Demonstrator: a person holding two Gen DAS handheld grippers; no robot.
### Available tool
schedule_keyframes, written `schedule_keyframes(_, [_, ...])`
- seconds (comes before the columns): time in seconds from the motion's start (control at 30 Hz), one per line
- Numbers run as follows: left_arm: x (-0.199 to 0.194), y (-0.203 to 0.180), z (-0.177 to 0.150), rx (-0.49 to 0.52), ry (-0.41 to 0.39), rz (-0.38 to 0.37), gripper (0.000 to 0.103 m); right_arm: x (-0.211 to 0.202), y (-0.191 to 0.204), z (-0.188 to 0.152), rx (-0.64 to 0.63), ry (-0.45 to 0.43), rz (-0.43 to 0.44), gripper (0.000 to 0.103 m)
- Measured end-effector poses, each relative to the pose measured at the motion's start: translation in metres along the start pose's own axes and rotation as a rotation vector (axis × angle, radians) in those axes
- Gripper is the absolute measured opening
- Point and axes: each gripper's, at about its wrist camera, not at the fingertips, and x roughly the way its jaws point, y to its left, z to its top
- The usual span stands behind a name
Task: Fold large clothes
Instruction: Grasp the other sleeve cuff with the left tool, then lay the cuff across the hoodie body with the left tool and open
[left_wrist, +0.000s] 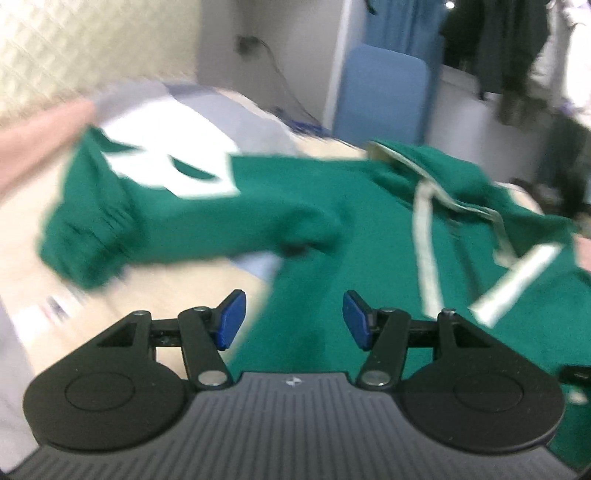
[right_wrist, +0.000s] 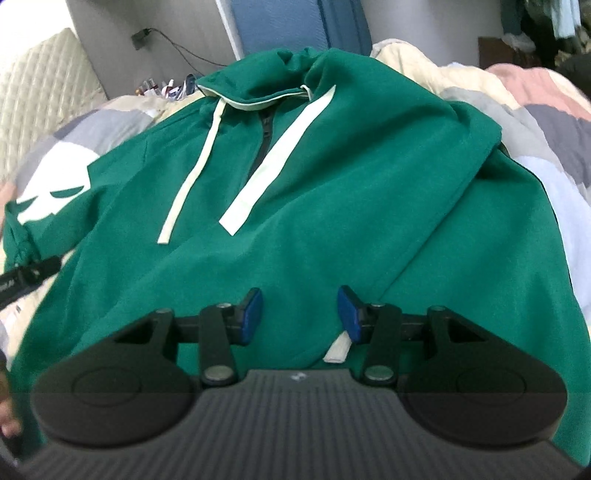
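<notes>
A large green hoodie (right_wrist: 332, 206) lies front up on a bed, hood at the far end, with pale drawstrings (right_wrist: 192, 173) and a pale stripe by the zip. Its right sleeve is folded across the chest. Its left sleeve (left_wrist: 155, 218), with a white print, stretches out to the left. My left gripper (left_wrist: 293, 319) is open and empty over the hoodie's left side, near the sleeve. My right gripper (right_wrist: 299, 314) is open and empty above the lower body of the hoodie. The tip of the left gripper shows at the left edge of the right wrist view (right_wrist: 26, 277).
The bed has a patchwork quilt (right_wrist: 535, 107) in cream, grey and pink. A quilted headboard (left_wrist: 74, 48) stands at the left. A blue panel (left_wrist: 384, 92) and hanging dark clothes (left_wrist: 509, 44) are beyond the bed. A cable (right_wrist: 177, 48) runs down the wall.
</notes>
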Motion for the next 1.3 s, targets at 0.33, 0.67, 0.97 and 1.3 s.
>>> schedule_keyframes(0.33, [0.049,0.042,0.033,0.382,-0.096,0.373,0.069,0.01,-0.006,0.006,0.066,0.027,0.056,0.048])
schedule_keyframes(0.67, [0.113,0.084,0.031,0.426,0.033,0.517,0.06,0.026,-0.007,0.013,0.156,0.063,0.143,0.05])
schedule_keyframes(0.97, [0.053,0.075,0.082,0.423,-0.028,0.479,0.038,0.031,-0.004,0.019,0.143,0.066,0.144,0.05])
schedule_keyframes(1.3, [-0.069,-0.03,0.17,0.556,-0.184,0.329,0.037,0.002,-0.01,0.015,0.135,0.035,0.137,0.05])
